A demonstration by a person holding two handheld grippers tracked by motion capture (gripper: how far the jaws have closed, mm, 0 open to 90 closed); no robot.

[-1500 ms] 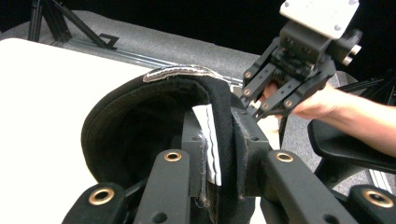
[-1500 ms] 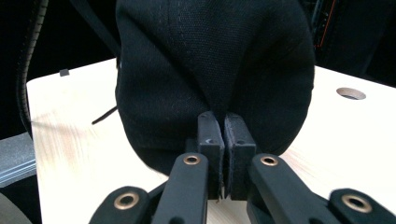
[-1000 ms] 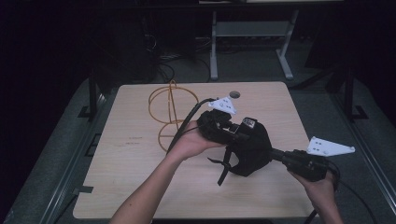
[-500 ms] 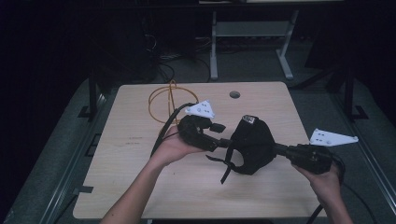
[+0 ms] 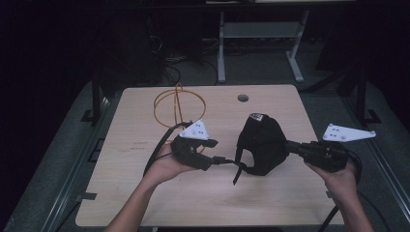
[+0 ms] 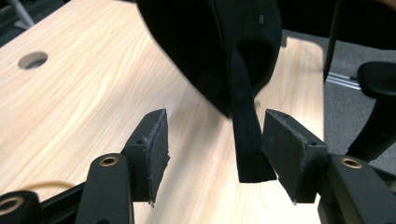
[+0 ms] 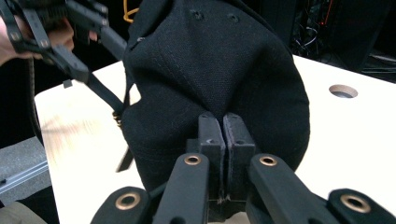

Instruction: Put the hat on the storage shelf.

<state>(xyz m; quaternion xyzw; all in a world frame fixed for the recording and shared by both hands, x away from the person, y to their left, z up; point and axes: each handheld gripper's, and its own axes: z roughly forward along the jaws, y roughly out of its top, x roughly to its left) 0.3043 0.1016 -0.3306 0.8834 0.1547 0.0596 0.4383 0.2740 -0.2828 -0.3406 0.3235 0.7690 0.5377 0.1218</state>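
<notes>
**A:** Pale wood surface (image 5: 145, 193) first, rounded corners, small round hole (image 5: 243, 98) near the far edge. Anything sitting on it?

**B:** Black cap (image 5: 261, 142), biggest thing there, a bit right of the surface's middle and nearer than the hole. Can't tell from the high view whether resting on the wood or lifted just off it.

**A:** Held by what?

**B:** Right tongs (image 7: 223, 128), coming in from the cap's right side. Shut tight on a pinch of the cap's fabric, pads pressed together with cloth bunched between them in the right gripper view. Grey three-cornered plate (image 5: 348, 133) sticking out just right of the cap, hand (image 5: 341, 174) underneath.

**A:** And on the other side?

**B:** Left tongs (image 6: 212, 144), just left of the cap, cradled in an upturned hand (image 5: 167, 166). Spread wide apart. Thin black strap (image 6: 246, 140) hanging off the cap's edge and dangling between the pads, right up against the one pad (image 6: 292, 151), well clear of the other. Not pinched, so nothing gripped there.

**A:** Anything else around?

**B:** Orange wire stand (image 5: 178, 106), hoops crossed, standing left of the cap and further back, just behind the left tongs. Also a small brass-looking buckle (image 7: 115, 117) where the strap meets the cap's rim, bit blurry though.
</notes>
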